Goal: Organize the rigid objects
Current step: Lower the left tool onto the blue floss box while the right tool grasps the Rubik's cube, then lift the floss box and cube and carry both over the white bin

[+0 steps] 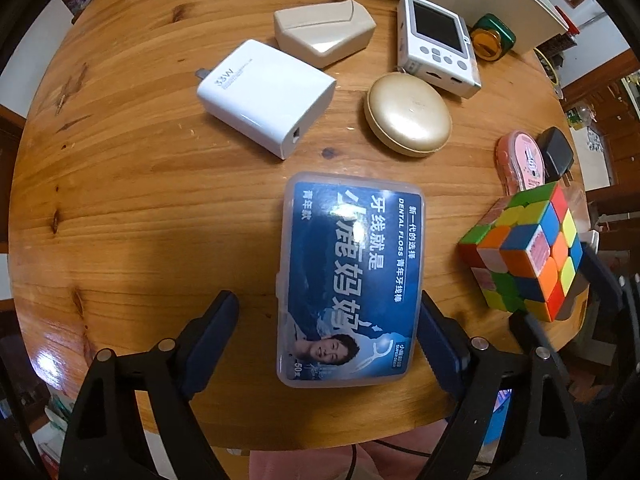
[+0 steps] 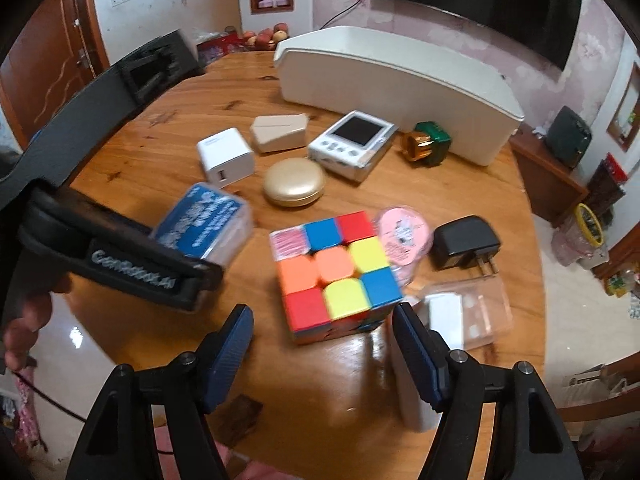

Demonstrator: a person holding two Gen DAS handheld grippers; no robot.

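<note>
A clear dental floss box [image 1: 352, 280] with a blue label lies flat on the round wooden table [image 1: 140, 200]. My left gripper [image 1: 326, 300] points down over its near half. The right pad is at the box's edge, while the left pad stands clear of it with wood showing between. A scrambled colour cube [image 2: 336, 272] sits to the right of the box. My right gripper [image 2: 322, 312] is open around its near side, neither pad pressing. One finger [image 2: 132, 272] of the left gripper shows in the right wrist view, next to the floss box [image 2: 204, 228].
Behind them lie a white charger [image 1: 266, 98], a beige case [image 1: 324, 34], a gold round case [image 1: 408, 114], a small white camera [image 1: 438, 40] and a green-gold item [image 1: 492, 38]. A long white bin [image 2: 400, 88] stands at the back. Right of the cube: pink roll [image 2: 404, 236], black adapter [image 2: 466, 242], clear box [image 2: 468, 312].
</note>
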